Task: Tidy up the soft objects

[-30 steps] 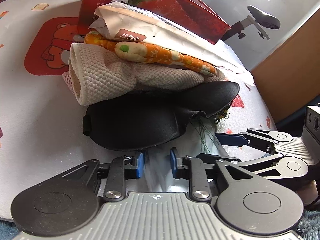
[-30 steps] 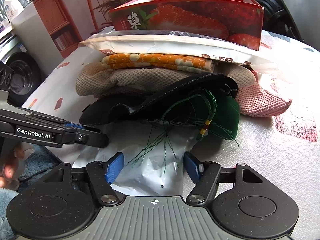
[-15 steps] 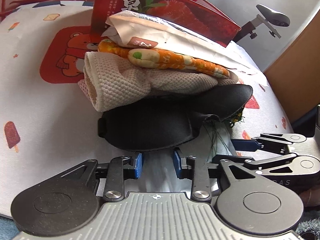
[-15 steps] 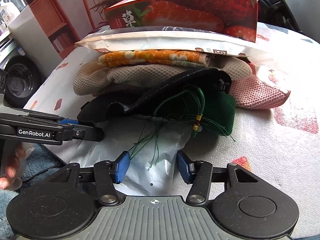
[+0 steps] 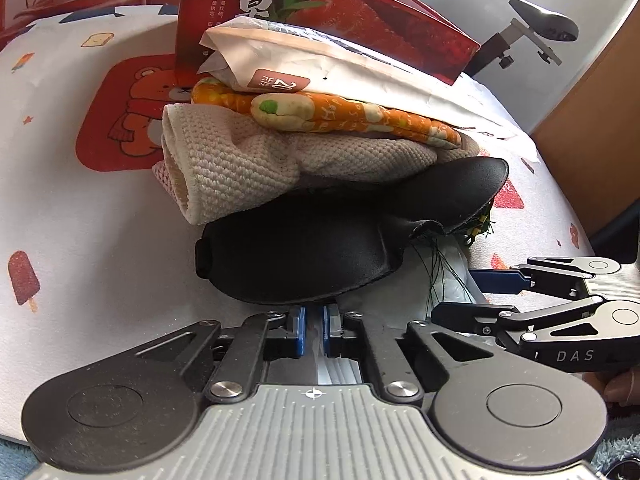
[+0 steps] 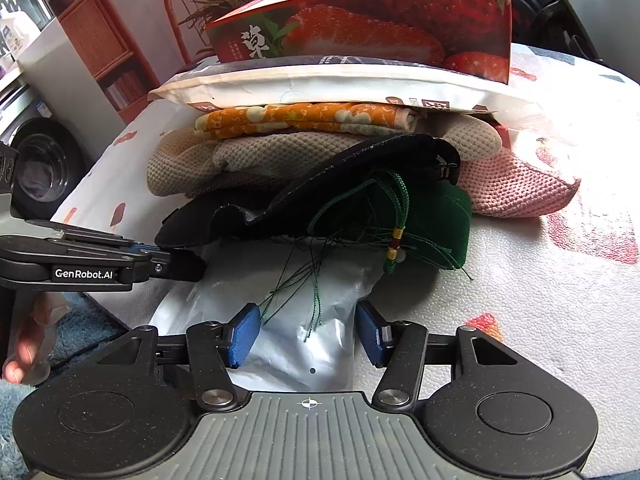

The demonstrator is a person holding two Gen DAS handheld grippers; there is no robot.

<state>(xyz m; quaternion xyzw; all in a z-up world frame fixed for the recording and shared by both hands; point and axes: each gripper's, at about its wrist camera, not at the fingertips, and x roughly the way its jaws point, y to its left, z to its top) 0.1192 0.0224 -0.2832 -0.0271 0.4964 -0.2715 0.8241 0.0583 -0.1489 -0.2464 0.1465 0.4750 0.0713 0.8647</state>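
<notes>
A stack of soft things lies on the table: a white plastic bag at the bottom, a black eye mask, a green tasselled pouch, beige and pink knitted cloths, an orange patterned cloth and a white padded mailer. My left gripper is shut on the bag's near edge, just under the mask. My right gripper is open over the same bag, its pads apart on either side of it.
A red strawberry box stands behind the stack. The table has a white cartoon-print cloth. A wooden shelf and a washing machine stand at the left; an exercise bike seat is far right.
My left gripper's jaws have closed on the white bag's edge. Both grippers have drawn back slightly from the stack; the right one stays open.
</notes>
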